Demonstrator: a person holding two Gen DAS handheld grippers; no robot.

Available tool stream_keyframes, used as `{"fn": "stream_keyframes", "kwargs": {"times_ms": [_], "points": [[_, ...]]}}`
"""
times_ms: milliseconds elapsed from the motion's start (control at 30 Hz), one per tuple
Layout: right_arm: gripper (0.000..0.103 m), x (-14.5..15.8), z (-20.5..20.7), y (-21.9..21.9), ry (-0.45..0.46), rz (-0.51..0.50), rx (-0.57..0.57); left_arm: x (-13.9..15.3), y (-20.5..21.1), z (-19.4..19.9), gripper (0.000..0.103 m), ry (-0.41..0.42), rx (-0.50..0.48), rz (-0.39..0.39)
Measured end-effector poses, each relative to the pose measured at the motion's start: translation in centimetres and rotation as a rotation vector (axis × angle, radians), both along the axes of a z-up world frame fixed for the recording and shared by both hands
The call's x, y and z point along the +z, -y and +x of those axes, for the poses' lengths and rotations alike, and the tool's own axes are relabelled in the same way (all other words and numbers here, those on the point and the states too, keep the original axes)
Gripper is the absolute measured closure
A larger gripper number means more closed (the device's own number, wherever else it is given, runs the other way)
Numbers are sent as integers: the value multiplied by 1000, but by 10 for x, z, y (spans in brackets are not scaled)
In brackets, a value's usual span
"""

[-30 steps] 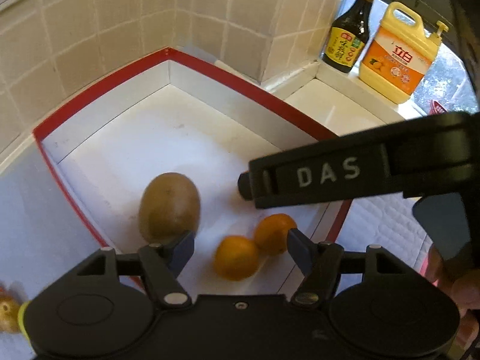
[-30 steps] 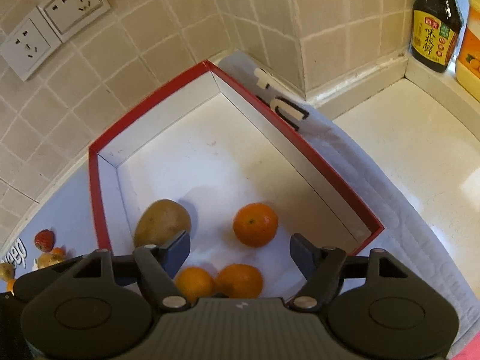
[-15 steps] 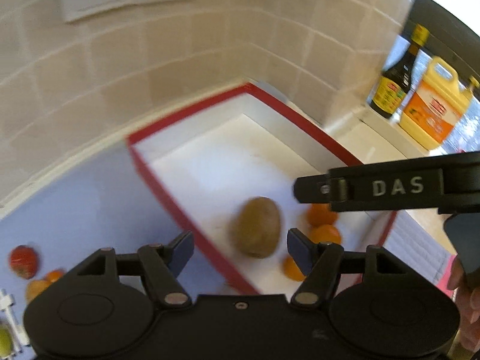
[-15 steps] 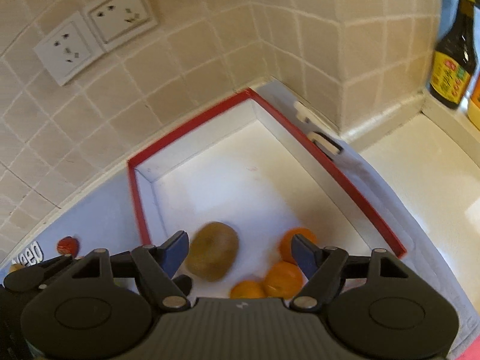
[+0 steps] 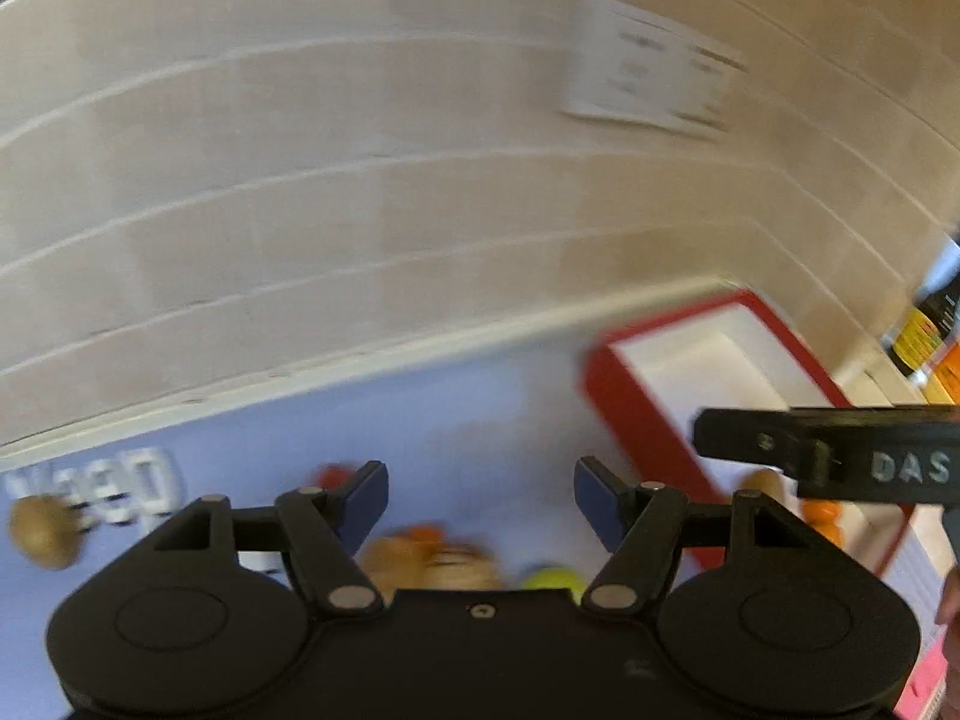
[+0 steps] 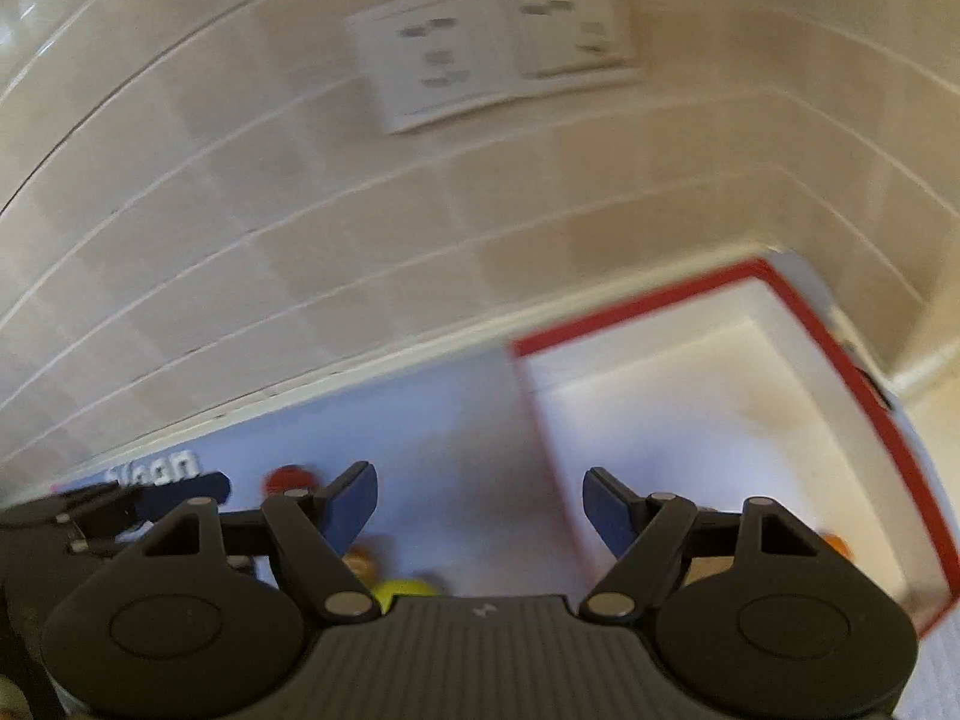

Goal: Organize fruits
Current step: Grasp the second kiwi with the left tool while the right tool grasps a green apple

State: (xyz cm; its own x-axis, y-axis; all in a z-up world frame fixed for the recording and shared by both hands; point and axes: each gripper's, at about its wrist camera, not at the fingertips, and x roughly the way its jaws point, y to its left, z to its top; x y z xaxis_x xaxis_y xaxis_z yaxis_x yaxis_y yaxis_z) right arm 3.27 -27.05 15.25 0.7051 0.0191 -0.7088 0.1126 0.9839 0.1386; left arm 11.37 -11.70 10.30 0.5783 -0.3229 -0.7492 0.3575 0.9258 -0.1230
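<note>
Both views are motion-blurred. My left gripper [image 5: 480,507] is open and empty above the blue mat [image 5: 468,432]. Below it lie blurred loose fruits: a red one [image 5: 330,474], an orange-tan cluster [image 5: 420,555], a yellow-green one [image 5: 555,579] and a brown kiwi [image 5: 45,531] at far left. The red-rimmed white box [image 5: 636,420] is to the right, with a kiwi [image 5: 762,480] and oranges [image 5: 822,516] partly hidden behind my right gripper. My right gripper [image 6: 480,510] is open and empty over the mat beside the box [image 6: 708,294]; a red fruit [image 6: 288,480] and a yellow-green fruit [image 6: 402,591] show.
A tiled wall [image 5: 360,210] with sockets [image 6: 498,54] stands close behind the mat. A soy sauce bottle [image 5: 924,330] and an orange detergent bottle [image 5: 948,378] stand at the far right. A white quilted cloth [image 6: 936,666] lies beside the box.
Both grippers have swung left and back, away from the box towards the loose fruits on the blue mat. Both stayed open and empty.
</note>
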Motion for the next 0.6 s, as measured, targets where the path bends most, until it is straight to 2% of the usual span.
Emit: {"fn": "stream_keyframes", "kwargs": {"times_ms": [167, 300, 433, 600], "points": [[24, -1, 17, -53, 4, -12, 109, 5, -64, 16, 22, 5, 107, 19], [23, -13, 26, -98, -9, -30, 205, -2, -120, 32, 22, -26, 167, 18], [23, -36, 33, -140, -24, -43, 298, -16, -168, 45, 22, -39, 209, 38], [23, -81, 41, -190, -63, -89, 426, -43, -210, 56, 22, -65, 226, 94]]}}
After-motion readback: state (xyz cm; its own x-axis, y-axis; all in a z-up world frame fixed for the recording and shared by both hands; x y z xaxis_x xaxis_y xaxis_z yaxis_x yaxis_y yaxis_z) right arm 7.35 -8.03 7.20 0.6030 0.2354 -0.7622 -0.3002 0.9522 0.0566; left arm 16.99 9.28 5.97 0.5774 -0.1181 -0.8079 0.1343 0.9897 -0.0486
